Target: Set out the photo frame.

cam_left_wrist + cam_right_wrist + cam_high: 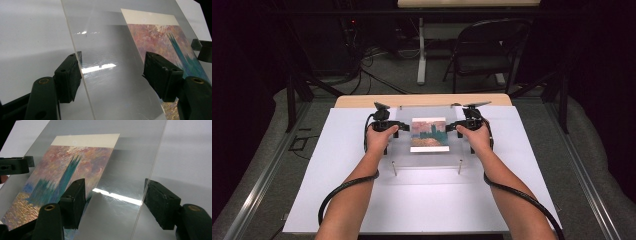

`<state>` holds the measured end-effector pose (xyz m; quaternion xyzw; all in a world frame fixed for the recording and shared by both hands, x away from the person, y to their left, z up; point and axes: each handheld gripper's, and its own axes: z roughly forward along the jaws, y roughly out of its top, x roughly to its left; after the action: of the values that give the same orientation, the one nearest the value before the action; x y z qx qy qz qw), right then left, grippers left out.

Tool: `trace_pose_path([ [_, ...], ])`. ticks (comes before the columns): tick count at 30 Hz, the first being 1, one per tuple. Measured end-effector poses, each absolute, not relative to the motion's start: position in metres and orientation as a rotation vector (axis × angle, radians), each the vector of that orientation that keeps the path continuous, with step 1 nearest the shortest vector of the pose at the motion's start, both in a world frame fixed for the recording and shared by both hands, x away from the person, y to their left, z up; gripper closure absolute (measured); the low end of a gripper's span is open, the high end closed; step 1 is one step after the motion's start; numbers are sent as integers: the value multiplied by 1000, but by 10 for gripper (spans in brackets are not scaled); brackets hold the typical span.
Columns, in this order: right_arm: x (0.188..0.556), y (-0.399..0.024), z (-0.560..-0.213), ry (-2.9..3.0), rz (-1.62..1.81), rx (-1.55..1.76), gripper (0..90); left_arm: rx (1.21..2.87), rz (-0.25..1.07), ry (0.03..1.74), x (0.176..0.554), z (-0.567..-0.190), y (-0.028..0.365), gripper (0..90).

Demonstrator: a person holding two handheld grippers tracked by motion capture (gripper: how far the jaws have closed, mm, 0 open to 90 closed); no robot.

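Both forearms reach in from below. Left gripper [403, 127] and right gripper [452, 127] straddle opposite edges of a clear acrylic sheet [427, 159], jaws wide, unclamped. Sheet covers a colourful painted print [429, 134] on the white table [337, 175]

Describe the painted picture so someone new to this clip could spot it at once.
On the white sheet covering the table, a clear acrylic panel sits between the left gripper and right gripper. The picture lies at its centre: the one colourful thing, a teal tower against pinkish sky.
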<state>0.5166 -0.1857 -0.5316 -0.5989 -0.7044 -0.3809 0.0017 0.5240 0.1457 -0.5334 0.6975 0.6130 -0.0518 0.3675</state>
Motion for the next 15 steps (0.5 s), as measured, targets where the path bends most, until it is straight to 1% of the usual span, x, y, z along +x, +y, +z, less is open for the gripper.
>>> trace_pose_path([
  [15, 513, -182, -521, -2250, -1181, -1892, 342, 1812, -110, 1578, 521, -522, 143, 319],
])
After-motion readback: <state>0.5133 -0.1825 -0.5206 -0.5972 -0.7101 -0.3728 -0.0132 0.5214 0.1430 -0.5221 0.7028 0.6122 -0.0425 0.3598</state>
